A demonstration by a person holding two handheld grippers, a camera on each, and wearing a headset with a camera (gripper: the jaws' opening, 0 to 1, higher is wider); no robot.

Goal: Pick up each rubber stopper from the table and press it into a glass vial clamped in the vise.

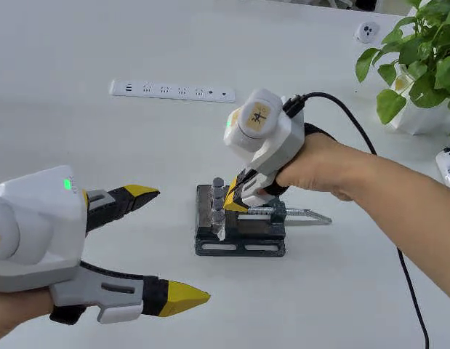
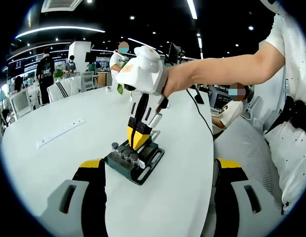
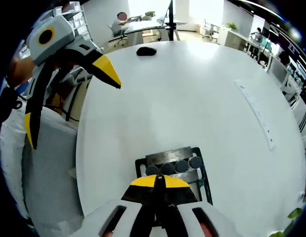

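yellow-tipped right tool (image 1: 233, 202), jaws together, just beside vials (image 1: 218, 198) in vise (image 1: 239, 246).

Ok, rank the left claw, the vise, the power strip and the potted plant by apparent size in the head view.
1. left claw, though it is nearest the camera
2. potted plant, cut by the frame edge
3. vise
4. power strip, long but thin
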